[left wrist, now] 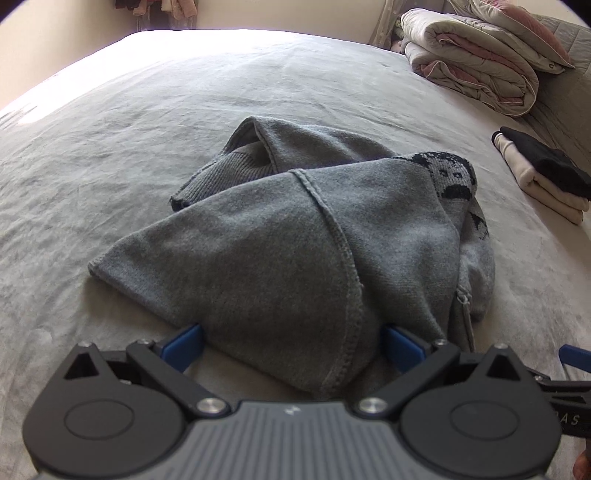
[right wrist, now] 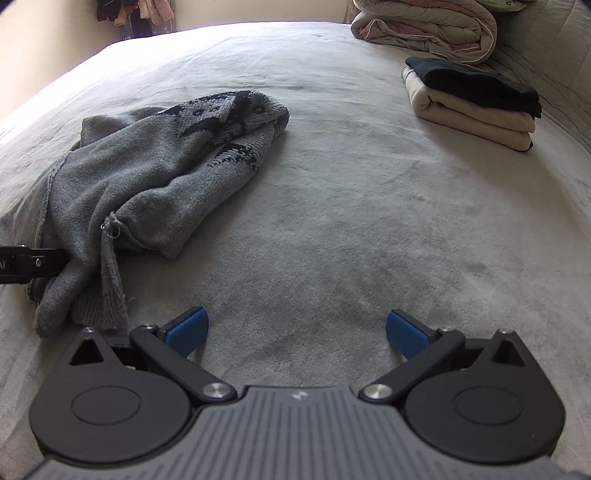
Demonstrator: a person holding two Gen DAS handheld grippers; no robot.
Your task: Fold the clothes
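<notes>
A grey knit sweater with a dark patterned band lies crumpled on the grey bed cover. My left gripper is open, and the sweater's near fold lies between its blue fingers. In the right wrist view the same sweater lies to the left. My right gripper is open over the bare bed cover, with nothing between its blue fingers. Its left finger is close to the sweater's ribbed hem. The left gripper's black arm shows at the left edge against the sweater.
A stack of folded clothes, cream under black, sits at the far right of the bed. A folded quilt lies behind it by the headboard. Hanging clothes show at the far wall.
</notes>
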